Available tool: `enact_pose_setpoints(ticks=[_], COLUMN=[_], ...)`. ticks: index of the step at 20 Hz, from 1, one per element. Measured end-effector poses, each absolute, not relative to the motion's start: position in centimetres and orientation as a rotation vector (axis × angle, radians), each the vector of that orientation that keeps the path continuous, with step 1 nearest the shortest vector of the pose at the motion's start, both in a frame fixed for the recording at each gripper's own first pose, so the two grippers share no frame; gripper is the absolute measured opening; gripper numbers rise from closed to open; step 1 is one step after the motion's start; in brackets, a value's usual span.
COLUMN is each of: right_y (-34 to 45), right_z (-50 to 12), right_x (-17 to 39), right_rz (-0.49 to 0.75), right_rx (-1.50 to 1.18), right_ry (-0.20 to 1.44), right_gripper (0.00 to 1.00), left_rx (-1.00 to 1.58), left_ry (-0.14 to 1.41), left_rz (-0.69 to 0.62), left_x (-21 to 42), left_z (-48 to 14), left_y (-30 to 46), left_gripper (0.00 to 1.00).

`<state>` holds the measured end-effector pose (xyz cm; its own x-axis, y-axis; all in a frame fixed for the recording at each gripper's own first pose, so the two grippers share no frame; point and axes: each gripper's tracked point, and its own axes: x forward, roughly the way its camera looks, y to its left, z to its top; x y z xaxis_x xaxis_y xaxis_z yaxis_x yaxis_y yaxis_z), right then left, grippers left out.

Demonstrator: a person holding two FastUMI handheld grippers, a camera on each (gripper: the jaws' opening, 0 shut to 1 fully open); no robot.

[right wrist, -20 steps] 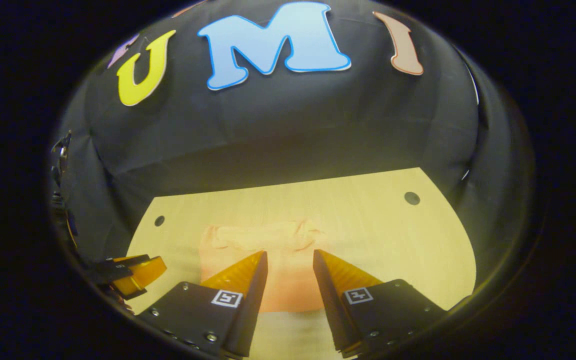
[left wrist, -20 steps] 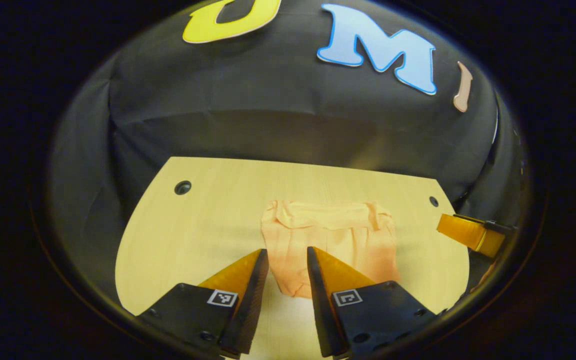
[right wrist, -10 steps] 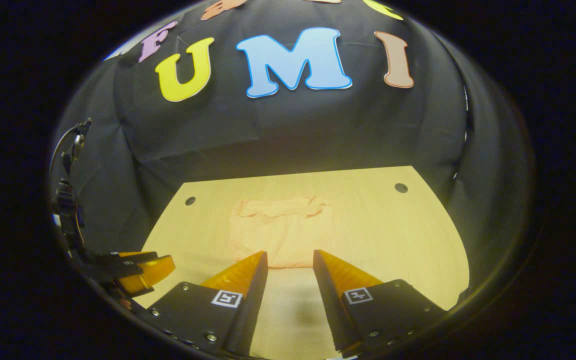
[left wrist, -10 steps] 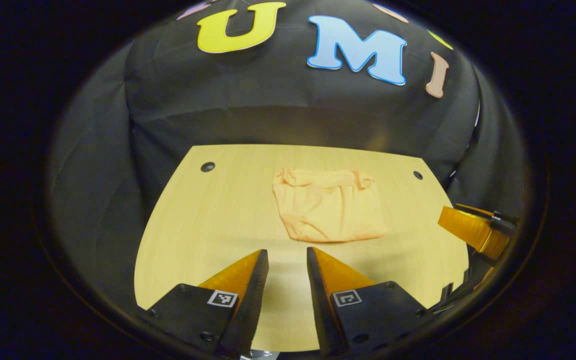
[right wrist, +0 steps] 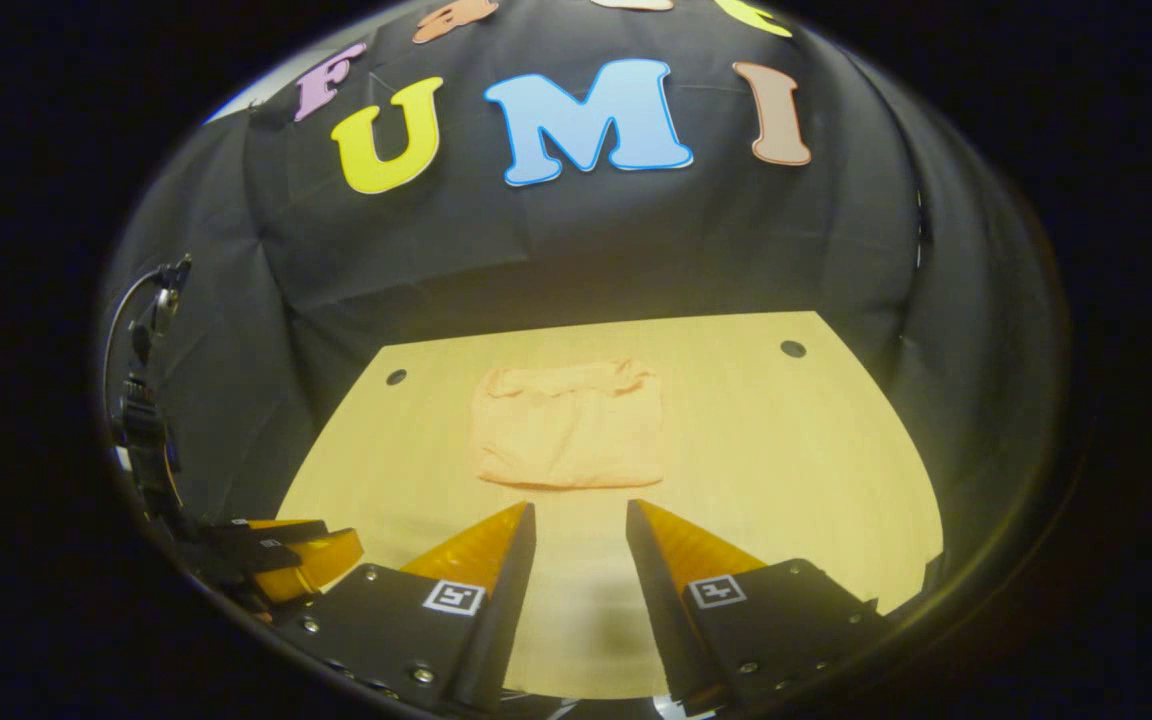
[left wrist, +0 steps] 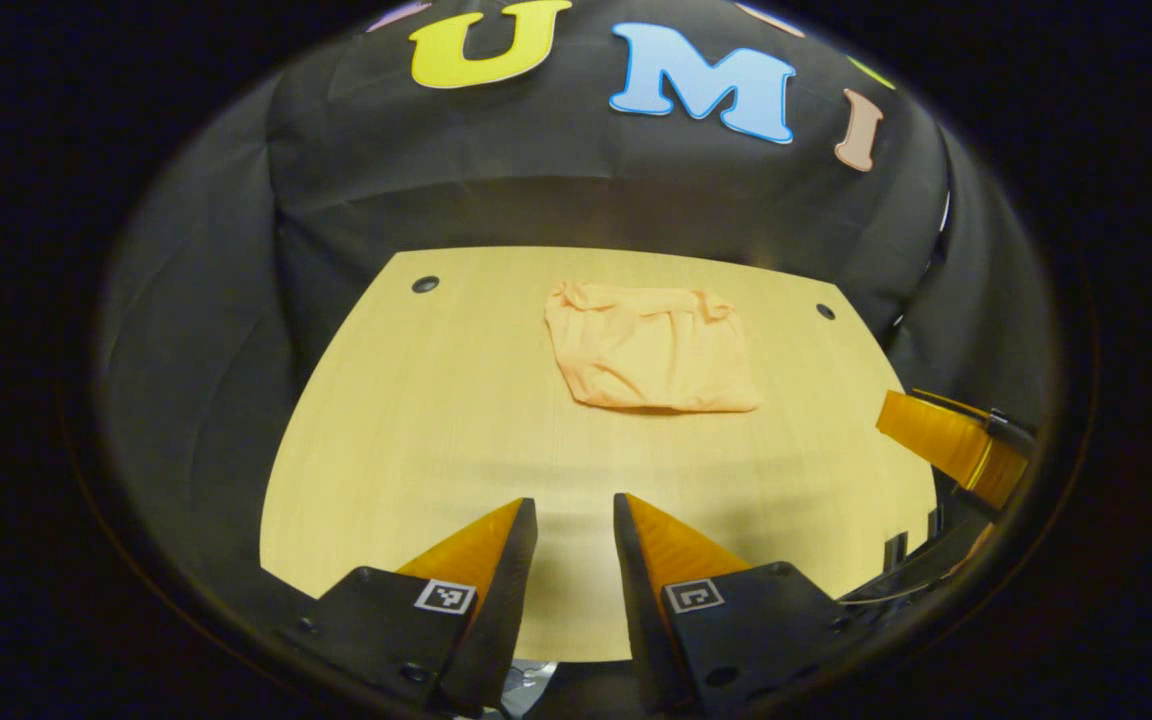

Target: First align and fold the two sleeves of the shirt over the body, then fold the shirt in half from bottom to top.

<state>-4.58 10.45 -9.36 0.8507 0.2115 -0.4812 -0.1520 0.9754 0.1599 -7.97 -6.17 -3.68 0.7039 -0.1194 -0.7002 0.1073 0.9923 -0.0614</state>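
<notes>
A pale orange shirt (left wrist: 651, 347) lies folded into a compact rectangle near the far edge of the wooden table (left wrist: 416, 430); the right gripper view has the shirt (right wrist: 569, 424) ahead of the fingers. My left gripper (left wrist: 576, 510) hovers open over the table's near part, well short of the shirt, holding nothing. My right gripper (right wrist: 581, 515) is open too, just short of the shirt's near edge, with nothing between its fingers. The right gripper (left wrist: 946, 445) appears at the right rim of the left gripper view, and the left gripper (right wrist: 301, 550) at the lower left of the right gripper view.
The table (right wrist: 786, 470) has small round holes near its far corners, one hole (left wrist: 425, 284) on the left and another hole (left wrist: 825, 311) on the right. Black cloth walls close in behind and on both sides. Cables (right wrist: 141, 400) hang at the left.
Both grippers have drawn back toward the table's near edge, away from the folded shirt, which stays put. Both stayed open throughout.
</notes>
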Motion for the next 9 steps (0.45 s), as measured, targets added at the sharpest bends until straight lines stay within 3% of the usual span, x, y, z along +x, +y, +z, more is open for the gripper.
enact_pose_setpoints(ticks=[2,3,9], right_y=[10.25,10.33,10.39], right_z=[-9.04,-8.98,-8.55], right_x=[-4.82,-4.97,-5.04], right_rz=[0.190,0.189,0.171], right_rx=[0.117,0.120,0.142], right_ry=[0.508,0.503,0.492], right_gripper=[0.59,0.53,0.53], left_rx=[-0.008,0.001,0.048], left_ry=[0.761,0.755,0.739], left_rz=[-0.124,-0.123,-0.124], left_x=[-8.26,-8.28,-8.23], left_z=[-2.98,-2.82,-2.49], left_y=[-6.02,-5.96,-5.32], left_gripper=[0.55,0.51,0.59])
